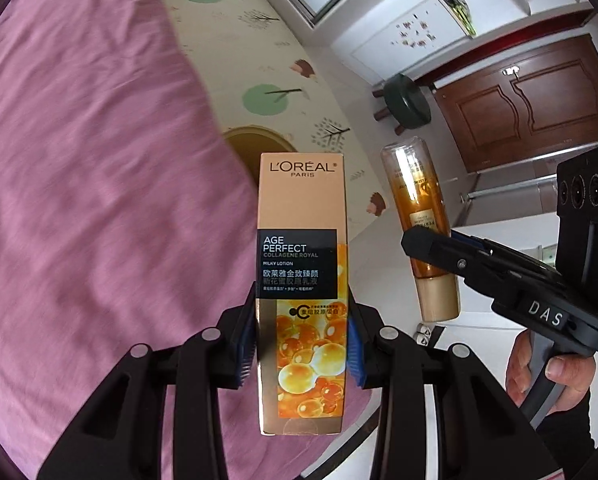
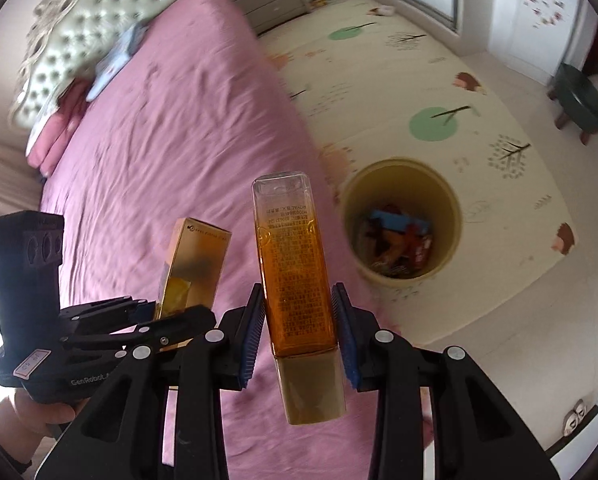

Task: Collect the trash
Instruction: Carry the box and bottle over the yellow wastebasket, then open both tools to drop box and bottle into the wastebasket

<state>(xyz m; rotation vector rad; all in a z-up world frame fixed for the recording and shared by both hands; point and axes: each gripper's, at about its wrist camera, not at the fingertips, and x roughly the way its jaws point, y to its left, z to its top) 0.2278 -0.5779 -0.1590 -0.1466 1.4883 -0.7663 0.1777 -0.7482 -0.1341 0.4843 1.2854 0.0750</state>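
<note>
The left gripper (image 1: 303, 344) is clamping the lower part of a L'Oréal lotion box (image 1: 303, 280), holding it upright over the edge of the pink bedspread (image 1: 91, 184). The right gripper (image 2: 299, 336) is squeezing an amber lotion bottle (image 2: 295, 280) near its tan cap, bottom end pointing away from the camera. Just past it on the play mat (image 2: 479, 80) a yellow trash bin (image 2: 451, 200) is sitting with wrappers already inside.
</note>
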